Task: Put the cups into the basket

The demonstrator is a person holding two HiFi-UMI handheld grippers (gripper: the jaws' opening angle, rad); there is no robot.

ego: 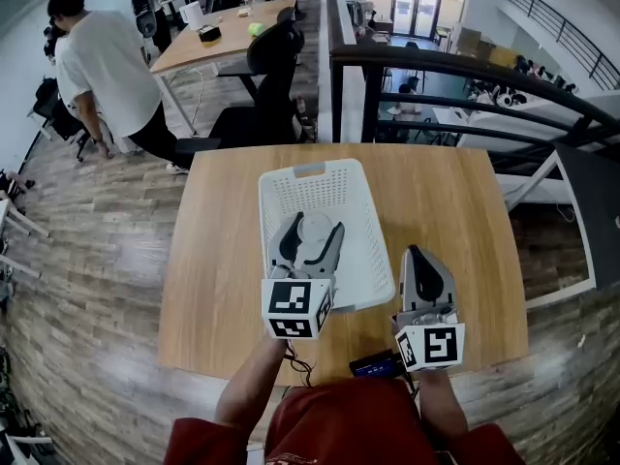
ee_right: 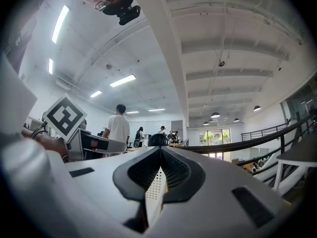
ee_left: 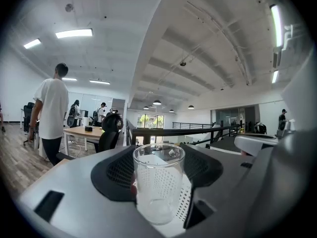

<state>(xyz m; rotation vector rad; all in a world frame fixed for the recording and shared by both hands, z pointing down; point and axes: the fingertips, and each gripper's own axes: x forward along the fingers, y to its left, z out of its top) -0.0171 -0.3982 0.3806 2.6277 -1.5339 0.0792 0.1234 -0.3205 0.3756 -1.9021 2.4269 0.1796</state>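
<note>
Office mezzanine, wood-plank floor, pale wooden desk [ego: 223, 260] in front of the operator.

- Cup [ee_left: 158, 182]: one clear glass tumbler, upright, empty. It sits between the jaws of the left claw [ego: 313, 225], pads pressed on both sides of it, jaws spread wide to take its width.
- Cup's place: over the middle of the basket [ego: 281, 197], inside the line of its rim. Perforated white plastic shows through the glass and below it. Whether its base touches the basket floor, cannot tell.
- Basket: white, perforated, rectangular, at the desk's centre, long side running near to far, a handle slot at the far rim. No other cup seen in it.
- Right claw [ego: 414, 256]: just right of the basket, towards the near edge of the desk, pointing far. Jaws drawn together to a thin slit, nothing held; a sliver of basket wall shows through the slit in the right gripper view.
- Each claw carries its marker cube at the near end, left [ego: 295, 308] and right [ego: 431, 347].
- Small dark device [ego: 373, 364] with a blue patch lies at the desk's near edge, between the operator's forearms.
- Beyond the desk: black office chair [ego: 266, 76] at the far side, dark railing [ego: 465, 66] far right, a long second desk [ego: 223, 32] far left.
- Person in a white shirt [ego: 97, 66] stands far left, back turned.
</note>
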